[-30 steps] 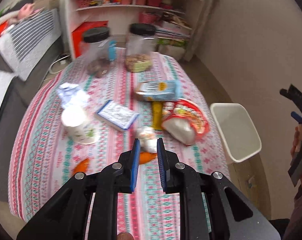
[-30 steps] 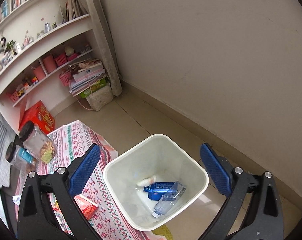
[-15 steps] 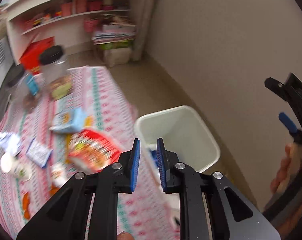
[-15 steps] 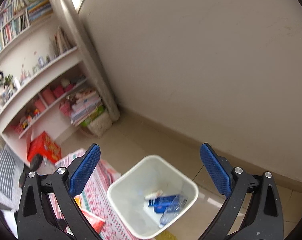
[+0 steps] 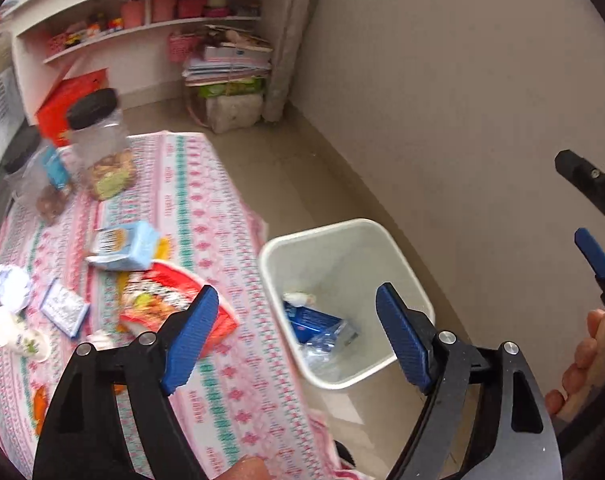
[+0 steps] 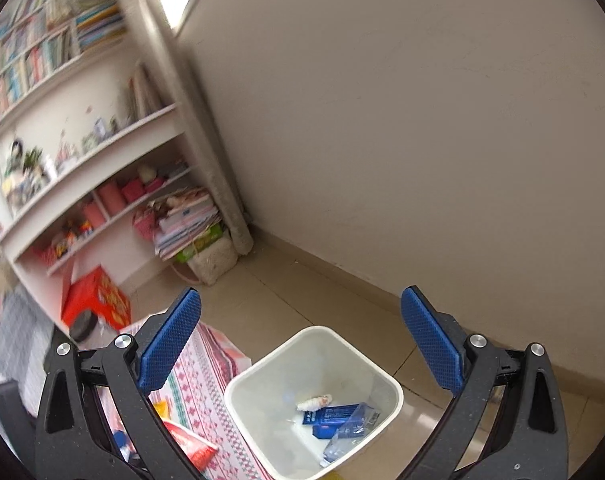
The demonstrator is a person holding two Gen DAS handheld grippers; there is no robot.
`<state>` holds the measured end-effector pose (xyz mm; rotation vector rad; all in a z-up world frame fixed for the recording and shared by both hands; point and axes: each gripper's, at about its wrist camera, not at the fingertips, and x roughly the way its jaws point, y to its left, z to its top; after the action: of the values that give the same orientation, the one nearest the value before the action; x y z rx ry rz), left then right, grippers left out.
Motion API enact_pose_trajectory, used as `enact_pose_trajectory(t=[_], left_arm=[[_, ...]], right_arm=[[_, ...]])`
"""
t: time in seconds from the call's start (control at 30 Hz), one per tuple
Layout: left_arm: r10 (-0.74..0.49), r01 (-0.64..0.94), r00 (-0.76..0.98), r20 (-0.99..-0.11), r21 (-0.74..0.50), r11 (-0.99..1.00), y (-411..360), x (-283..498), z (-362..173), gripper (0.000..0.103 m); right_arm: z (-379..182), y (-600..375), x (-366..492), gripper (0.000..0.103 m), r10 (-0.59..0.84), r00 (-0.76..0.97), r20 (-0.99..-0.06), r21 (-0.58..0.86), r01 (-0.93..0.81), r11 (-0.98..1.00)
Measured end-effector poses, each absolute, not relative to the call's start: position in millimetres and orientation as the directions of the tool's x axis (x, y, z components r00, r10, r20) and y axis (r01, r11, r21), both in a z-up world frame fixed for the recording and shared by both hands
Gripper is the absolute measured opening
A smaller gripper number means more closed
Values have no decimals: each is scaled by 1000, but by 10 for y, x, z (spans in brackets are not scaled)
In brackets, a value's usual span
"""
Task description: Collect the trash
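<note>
Trash already collected lies at the bottom of the white bin (image 5: 398,248), which stands on the tiled floor just beside the edge of the table with the patterned cloth (image 5: 222,216). Inside it we see a small crumpled white wad (image 5: 298,299), a blue carton (image 5: 312,318) and a clear plastic bottle (image 5: 330,340); the same three items show in the right wrist view, the wad (image 6: 314,403) apart from the carton (image 6: 334,418).

Our left gripper (image 5: 298,336) hangs over the near rim of the bin. Its jaws have just been opening and now stand wide apart, with nothing between the blue pads. Our right gripper (image 6: 300,346) is likewise spread wide and holds nothing; it looks down at the bin from the wall side.

On the table we note uncollected items: a red snack packet (image 5: 170,300), a pale blue packet (image 5: 122,246), a small white box (image 5: 64,308), a crumpled paper (image 5: 8,284) and a white cup (image 5: 18,338). Two black-lidded jars (image 5: 100,144) stand at the far end.
</note>
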<state>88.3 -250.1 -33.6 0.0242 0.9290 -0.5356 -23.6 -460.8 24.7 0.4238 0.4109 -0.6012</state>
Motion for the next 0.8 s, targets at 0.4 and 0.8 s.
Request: enact_pose_trajectory(t=[0.4,0.8], left_arm=[[-259,344,586,-768,-53,937,-1527,897,-396,79],[-59,146,345,-937,-8,989,-161,1225,-1145,79]], right_arm=[[57,-3976,261,96,-329,748,-577,140,486,862],[-125,-3085,681,96,-220,734,-642,27,308,951]])
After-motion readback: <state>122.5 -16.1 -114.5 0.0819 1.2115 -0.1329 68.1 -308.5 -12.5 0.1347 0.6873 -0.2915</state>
